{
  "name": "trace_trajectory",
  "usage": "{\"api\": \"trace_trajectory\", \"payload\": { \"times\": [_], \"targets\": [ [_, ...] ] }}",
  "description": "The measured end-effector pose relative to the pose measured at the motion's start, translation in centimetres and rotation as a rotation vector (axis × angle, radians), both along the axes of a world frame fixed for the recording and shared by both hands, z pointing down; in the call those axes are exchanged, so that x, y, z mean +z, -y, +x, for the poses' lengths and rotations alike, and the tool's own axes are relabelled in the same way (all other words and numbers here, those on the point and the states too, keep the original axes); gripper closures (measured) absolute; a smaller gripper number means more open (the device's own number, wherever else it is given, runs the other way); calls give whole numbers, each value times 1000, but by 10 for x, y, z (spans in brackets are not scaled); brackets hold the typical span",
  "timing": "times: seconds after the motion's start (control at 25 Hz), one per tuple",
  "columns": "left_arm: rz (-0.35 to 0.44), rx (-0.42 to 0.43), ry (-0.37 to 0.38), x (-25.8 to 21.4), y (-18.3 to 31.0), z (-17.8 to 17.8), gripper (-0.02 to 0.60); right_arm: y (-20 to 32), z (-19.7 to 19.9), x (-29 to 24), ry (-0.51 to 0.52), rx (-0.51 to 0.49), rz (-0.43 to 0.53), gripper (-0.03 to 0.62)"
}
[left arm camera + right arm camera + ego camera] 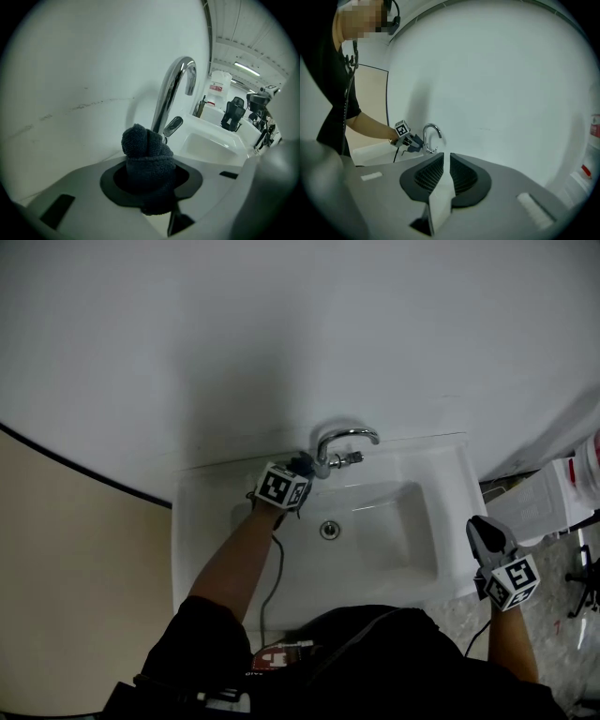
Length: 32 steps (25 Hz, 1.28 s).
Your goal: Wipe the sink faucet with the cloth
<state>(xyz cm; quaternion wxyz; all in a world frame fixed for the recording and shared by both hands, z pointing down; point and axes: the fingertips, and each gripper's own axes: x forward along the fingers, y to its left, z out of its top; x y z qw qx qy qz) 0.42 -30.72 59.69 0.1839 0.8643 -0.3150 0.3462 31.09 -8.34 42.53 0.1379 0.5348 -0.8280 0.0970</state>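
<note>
Just ahead of the left gripper point(149, 180), the curved chrome sink faucet point(169, 89) rises from the back rim of the white ceramic sink point(211, 549). That gripper's jaws are clamped on a bunched dark grey knitted cloth point(146, 152). The wad pokes out past the tips and sits right at the foot of the spout, beside the small lever point(172, 126); whether it touches the metal I cannot tell. Off at the far side of the basin, well apart from the faucet, the right gripper point(443, 171) hangs with its jaws narrowly parted and nothing between them. By my reading, the cloth is in hand and at the faucet, but the wiping looks barely begun: neck, arch and lever are likely all left to rub.
</note>
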Motion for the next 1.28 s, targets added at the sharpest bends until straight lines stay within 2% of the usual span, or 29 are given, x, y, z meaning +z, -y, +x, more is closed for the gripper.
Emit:
{"api": "trace_trajectory", "payload": {
  "times": [0.2, 0.28, 0.36, 0.44, 0.52, 0.72, 0.8, 0.92, 1.0, 1.2, 1.28],
  "targets": [
    [-21, -24, -4, 18, 9, 15, 465, 32, -18, 2, 10, -56, 13, 580],
    [-72, -20, 4, 30, 5, 16, 465, 36, -23, 3, 11, -75, 13, 580],
    [-130, -6, 47, 52, -1, 18, 465, 35, -26, 9, 33, -83, 8, 580],
    [-157, -32, 57, 69, -1, 19, 465, 32, -27, 17, 62, -83, -7, 580],
    [-162, -64, 53, 78, 6, 17, 465, 26, -22, 27, 36, -75, -32, 579],
    [-218, -76, 68, 82, 7, 18, 465, 11, -4, 40, 24, -33, -62, 579],
    [-268, -85, 7, 72, -5, 25, 465, 9, 2, 41, 31, -20, -63, 579],
    [-338, -100, -198, 43, -20, 48, 465, 11, 7, 40, 50, -10, -56, 579],
    [-370, -127, -295, 32, -19, 64, 465, 11, 8, 42, 55, -3, -56, 579],
    [-403, -220, -412, 55, -10, 80, 465, 4, -1, 45, 22, -28, -54, 579],
    [-377, -252, -413, 66, -8, 81, 465, -1, -1, 42, 5, -31, -46, 579]
  ]
}}
